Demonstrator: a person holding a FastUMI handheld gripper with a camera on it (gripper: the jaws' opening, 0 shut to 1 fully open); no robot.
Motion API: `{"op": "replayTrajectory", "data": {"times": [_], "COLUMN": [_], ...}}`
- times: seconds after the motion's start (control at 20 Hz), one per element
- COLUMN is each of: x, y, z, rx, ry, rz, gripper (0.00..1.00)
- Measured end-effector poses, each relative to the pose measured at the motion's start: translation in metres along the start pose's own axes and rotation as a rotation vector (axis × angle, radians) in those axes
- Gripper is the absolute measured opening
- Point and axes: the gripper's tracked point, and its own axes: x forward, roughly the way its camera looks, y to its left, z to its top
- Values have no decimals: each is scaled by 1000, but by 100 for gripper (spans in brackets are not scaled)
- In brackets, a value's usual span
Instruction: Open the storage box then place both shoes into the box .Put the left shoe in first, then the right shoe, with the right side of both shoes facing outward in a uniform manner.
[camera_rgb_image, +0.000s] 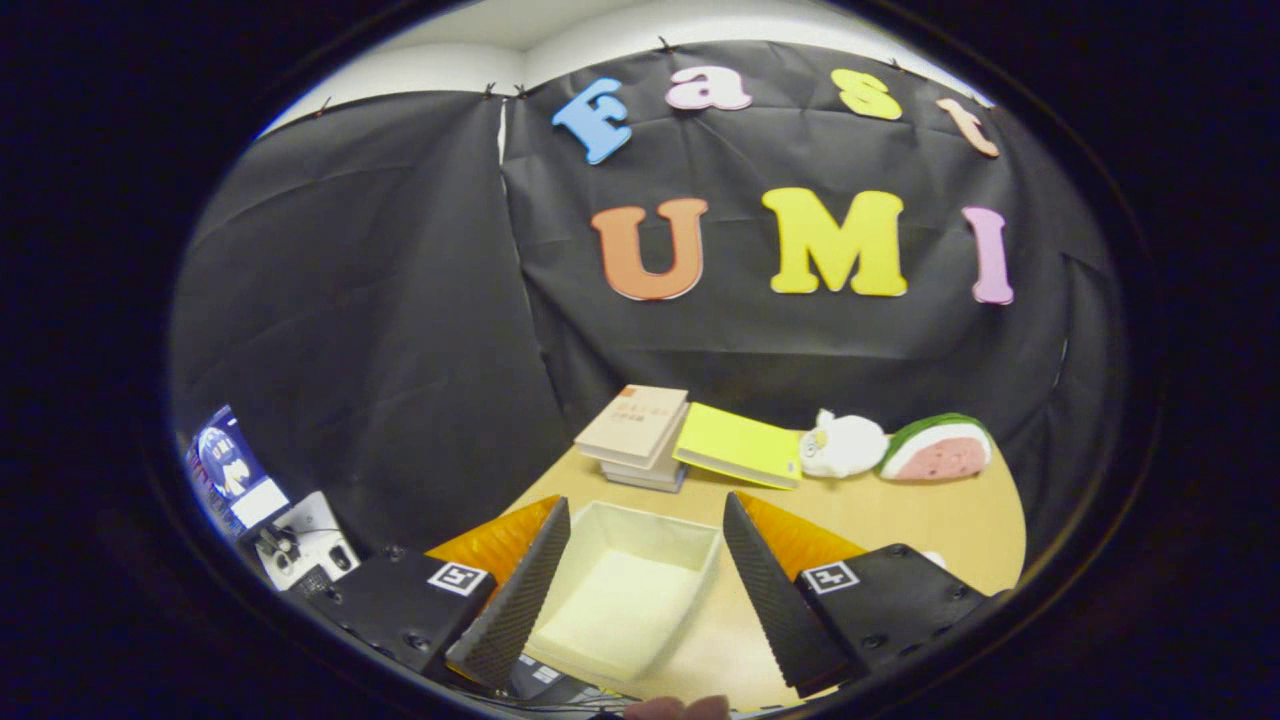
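Note:
A pale, translucent storage box (690, 530) stands open on the wooden table (900, 520), and its inside looks bare. My gripper (640, 575) hangs above it, open, with its two fingers spread to either side of the box. Nothing is held between the fingers (520, 590). I cannot tell where the box's lid is.
Beyond the box lie a stack of books (640, 430) and a yellow-green folder (740, 445). To their right sit a white plush toy (843, 443) and a watermelon-slice plush (940, 448). Off the table's left side stands some equipment with a small screen (232, 468). A fingertip (680, 708) shows near me.

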Motion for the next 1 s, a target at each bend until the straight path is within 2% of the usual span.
{"op": "replayTrajectory", "data": {"times": [0.35,0.5,0.65,1.0], "x": [-32,-29,-5,52], "y": [-133,-170,-201,-232], "z": [-44,-84,-143,-258], "rx": [58,103,132,208], "ry": [48,126,268,636], "rz": [-189,-222,-228,-153], "gripper": [99,99,99,99]}}
